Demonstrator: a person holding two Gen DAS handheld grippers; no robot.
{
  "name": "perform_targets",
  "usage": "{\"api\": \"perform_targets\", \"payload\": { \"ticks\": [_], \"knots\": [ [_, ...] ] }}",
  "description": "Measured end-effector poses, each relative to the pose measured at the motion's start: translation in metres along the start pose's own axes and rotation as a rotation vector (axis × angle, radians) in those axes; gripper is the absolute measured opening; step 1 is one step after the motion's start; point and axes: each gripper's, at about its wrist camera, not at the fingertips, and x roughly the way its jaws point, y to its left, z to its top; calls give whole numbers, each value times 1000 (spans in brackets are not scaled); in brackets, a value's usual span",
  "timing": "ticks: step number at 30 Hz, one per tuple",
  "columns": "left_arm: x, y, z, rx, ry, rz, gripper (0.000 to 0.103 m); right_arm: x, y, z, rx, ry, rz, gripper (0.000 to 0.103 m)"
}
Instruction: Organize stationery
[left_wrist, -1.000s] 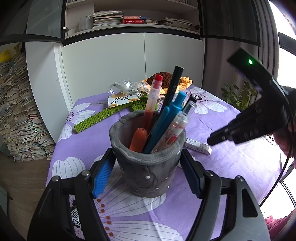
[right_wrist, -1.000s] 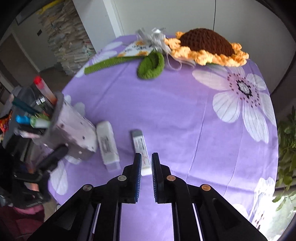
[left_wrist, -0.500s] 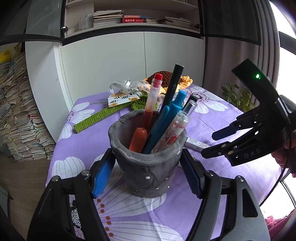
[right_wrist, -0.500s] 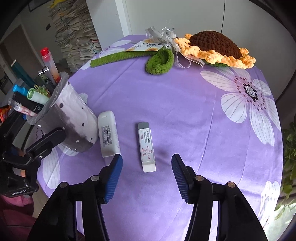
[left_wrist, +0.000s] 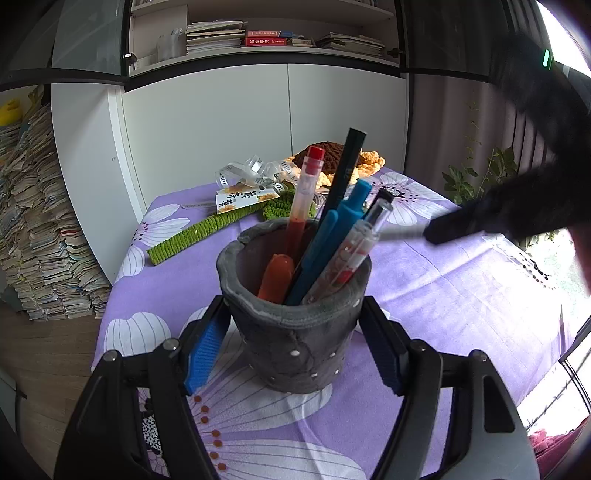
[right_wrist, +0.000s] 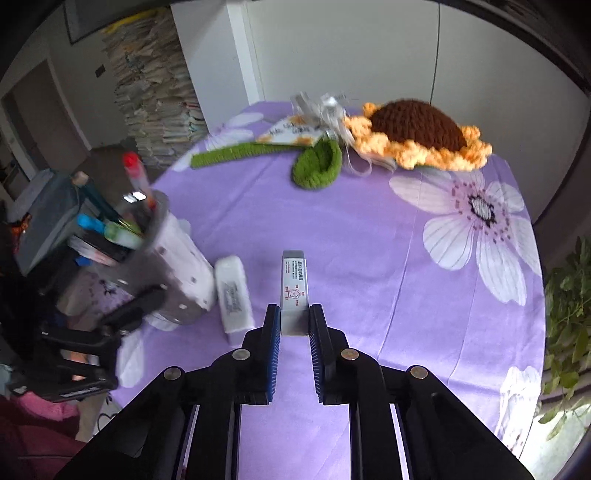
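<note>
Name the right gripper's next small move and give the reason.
Probably carry the slim white and grey eraser over to the grey felt pen cup and drop it in. The right gripper is closing with its blue pads against the eraser's near end, and the left gripper clamps the cup, whose mouth has room beside the pens. A second white eraser lies on the purple cloth.

The right tool (right_wrist: 293, 323) is closing its jaws on the near end of a slim white eraser (right_wrist: 294, 284), the blue pads against its sides. A second white eraser (right_wrist: 233, 291) lies just left of it on the purple flowered surface (right_wrist: 369, 240), beside a grey pen pot (right_wrist: 173, 269) gripped by the left tool (right_wrist: 110, 325). A crocheted sunflower (right_wrist: 417, 133) lies at the far edge.
</note>
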Motion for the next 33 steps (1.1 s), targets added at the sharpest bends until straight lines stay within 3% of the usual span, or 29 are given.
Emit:
{"api": "perform_targets", "payload": {
  "ticks": [5,11,14,22,27,33],
  "knots": [
    [0,0,0,1,0,2,72,-64,35,30,-115,-98,85,16],
    [0,0,0,-1,-1,1,71,-96,79,55,-274,-119,117,16],
    [-1,0,0,1,1,1,71,-84,95,60,-326,-44,161,16],
    [-2,1,0,13,-8,4,71,-36,118,84,-457,184,43,16],
    [1,3,1,10,-9,-11,71,-29,129,95,-497,206,-6,16],
    [4,2,-1,14,-1,-13,72,-21,148,85,-571,241,3,16]
  ]
}}
